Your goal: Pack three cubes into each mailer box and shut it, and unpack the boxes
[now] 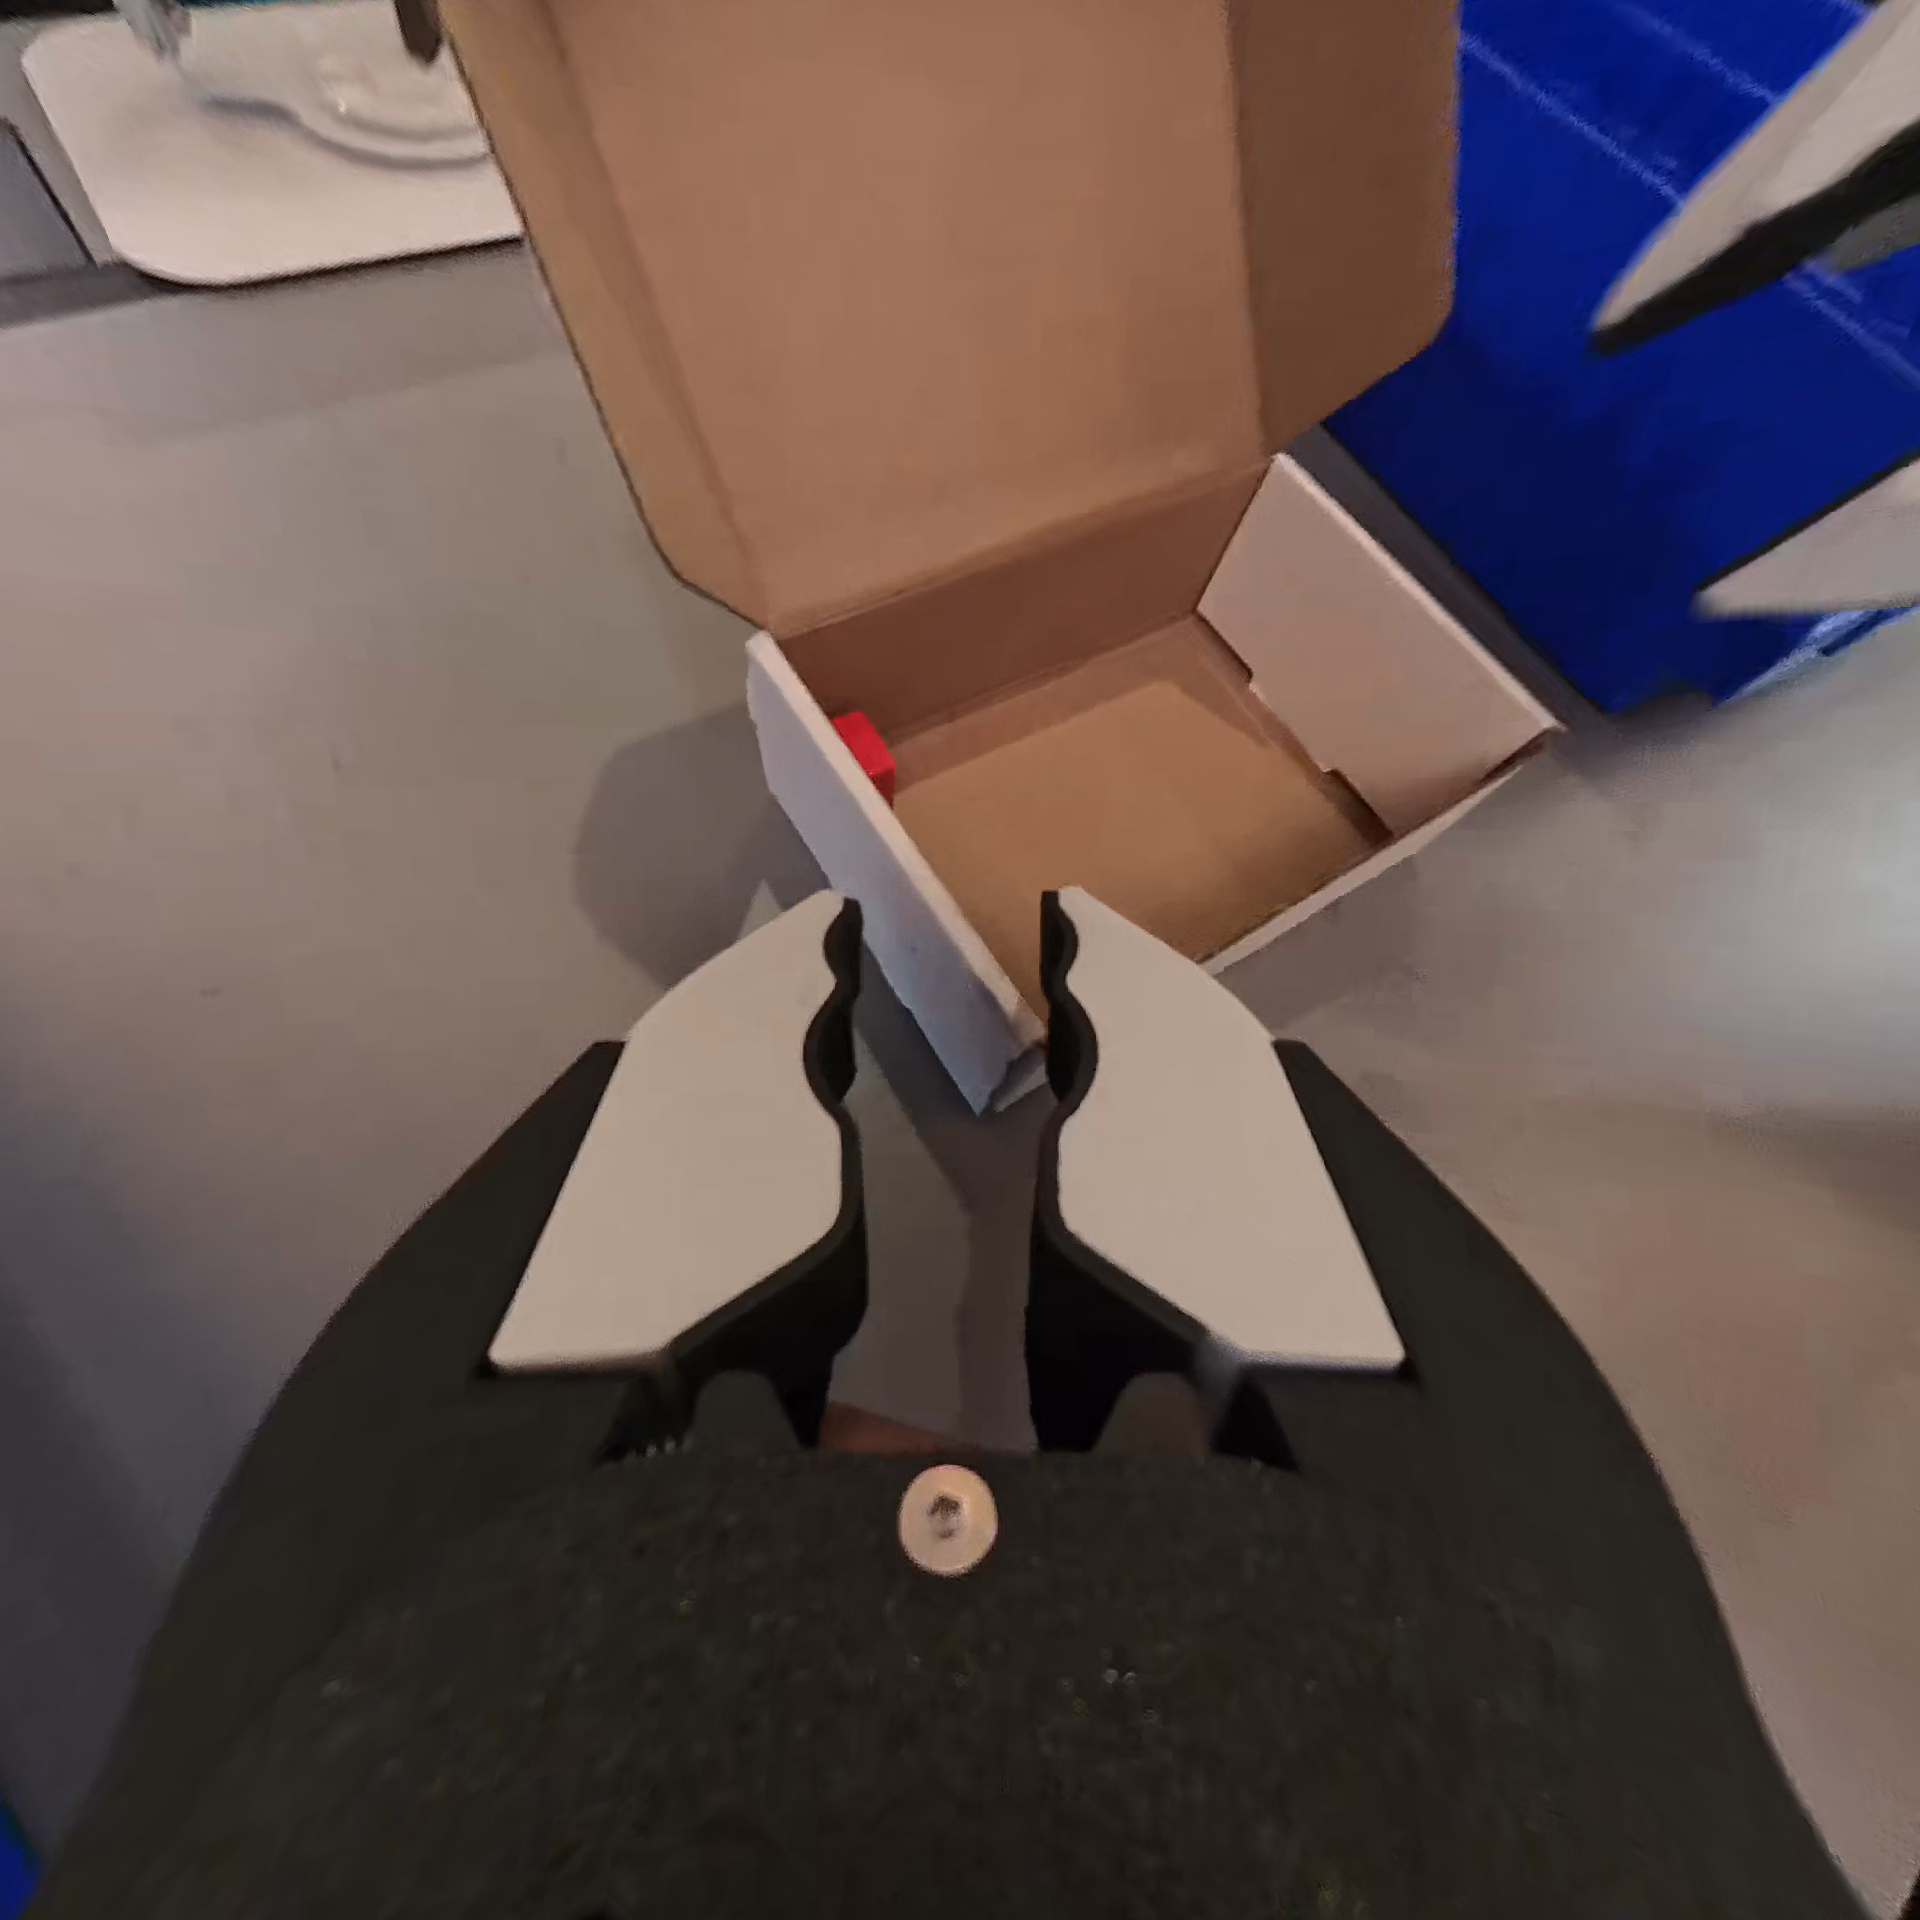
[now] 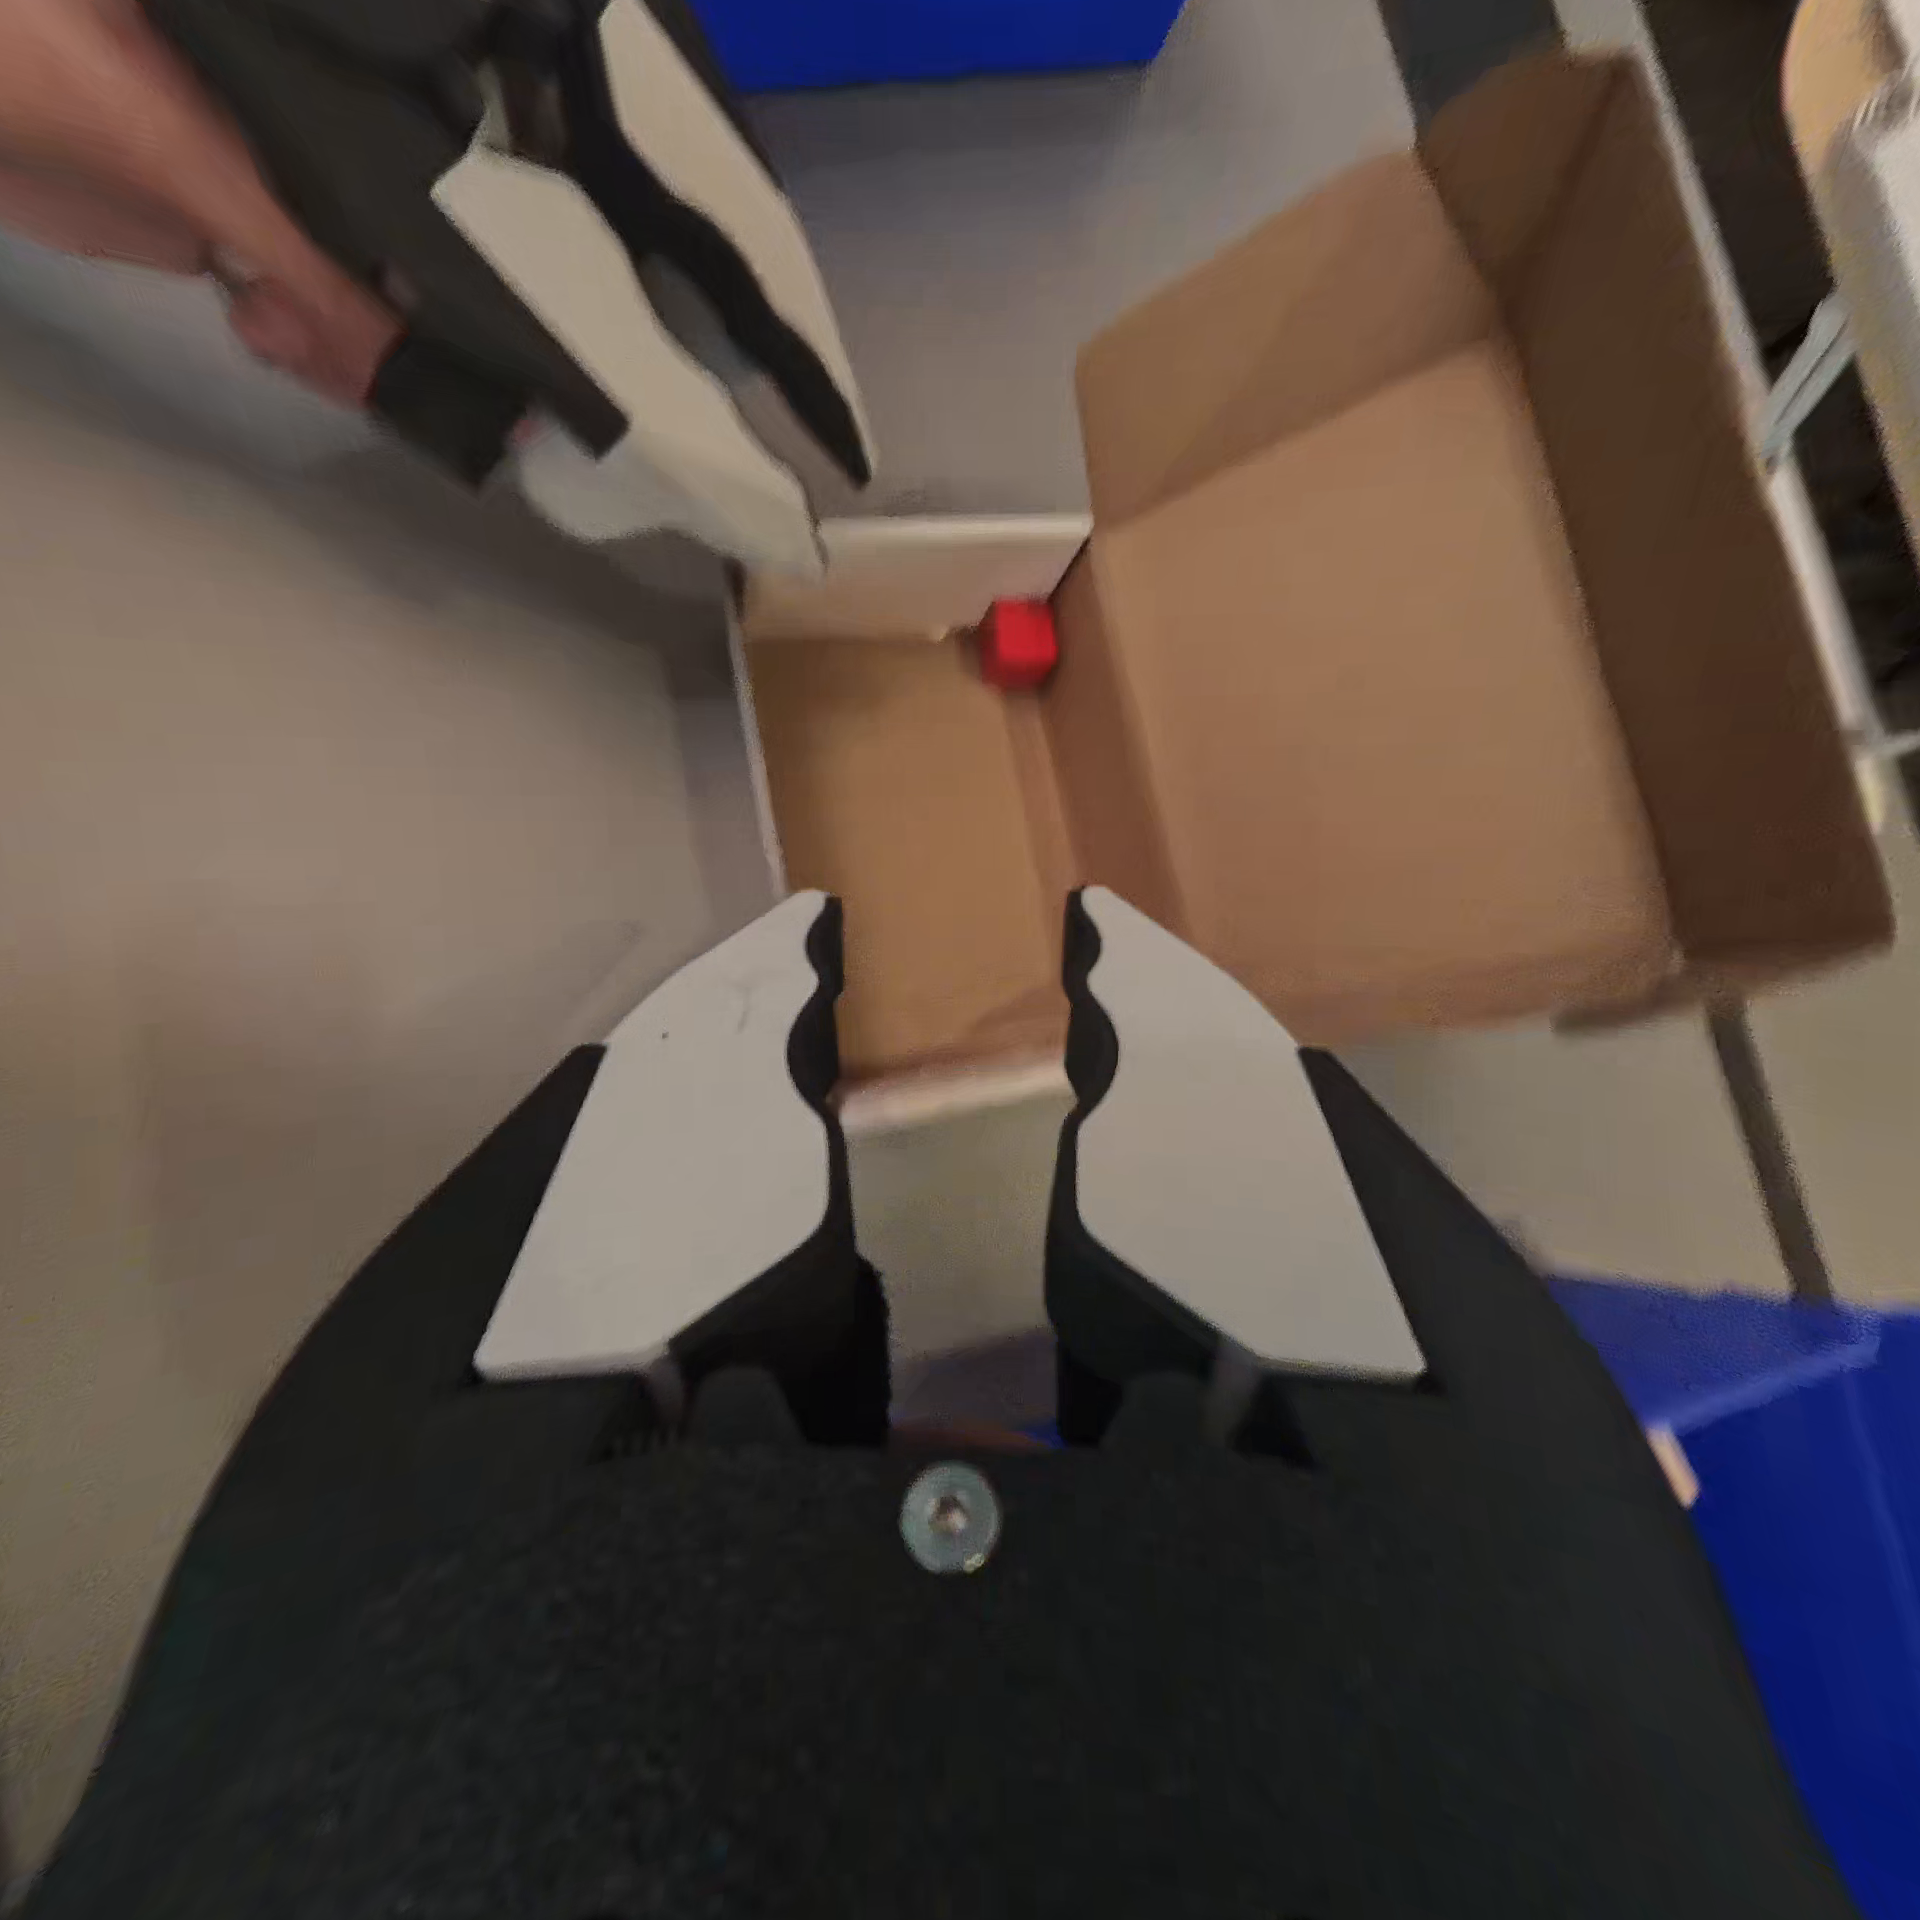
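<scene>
Both your left hand-held gripper (image 1: 951, 904) and right hand-held gripper (image 2: 951, 899) are apart and empty; pinch the small, light, rigid red cube (image 2: 1020, 644), in the mailer box (image 2: 771, 790) corner at frame centre, on two flat faces.

- Soft, even indoor light, moderately bright; nothing is blown out and nothing falls into deep dark.
- In the left wrist view the mailer box (image 1: 1143, 790) throws a soft-edged shadow to its left on the grey table (image 1: 312, 727), so light comes from the right.
- A pale sheen lies on the table at the right edge.
- The right wrist view is softer overall: the left hand-held gripper (image 2: 831, 509) and the hand (image 2: 156, 208) behind it are smeared by motion blur.
- Wide-angle distortion bends and stretches the edges; the blue bin (image 1: 1662, 416) and the open lid (image 2: 1403, 623) look skewed.
</scene>
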